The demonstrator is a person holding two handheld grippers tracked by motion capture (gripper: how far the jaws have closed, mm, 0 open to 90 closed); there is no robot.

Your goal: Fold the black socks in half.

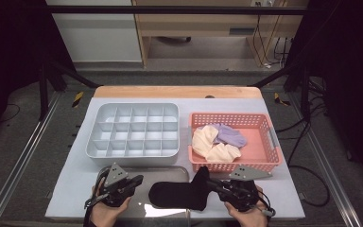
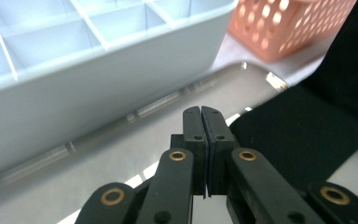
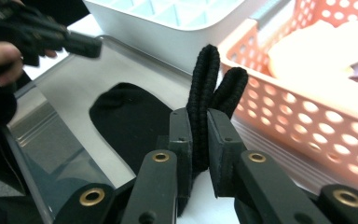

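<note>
Pinching the ribbed cuff of a black sock (image 3: 204,88), the right gripper (image 3: 199,140) has both pads pressed onto the doubled-over cuff edge, which stands up between them in the right gripper view. High view: right gripper (image 1: 216,182) sits at the near right of the table, held by a hand (image 1: 243,215), with the black sock (image 1: 179,194) trailing left from it, its foot part lying flat on a shiny metal tray (image 1: 168,210) at the near edge. Left gripper (image 2: 200,122): pads pressed together, nothing between them, tips hovering over the tray (image 2: 135,144) just beside the sock's (image 2: 303,135) left edge, not touching it as far as the left gripper view shows. In the high view the left gripper (image 1: 134,181) is at near left, held by the other hand (image 1: 106,213), pointing right toward the sock's toe end. Behind the tray: a white divided organizer (image 1: 132,130) with a grid of compartments, on the grey table mat (image 1: 71,175). Right of it, a pink perforated basket (image 1: 260,142) holding two cream socks (image 1: 212,144) and a lilac one (image 1: 230,135). The basket wall (image 3: 307,116) is just beside the gripped cuff in the right gripper view; the organizer (image 2: 74,70) is close behind the left tips.
</note>
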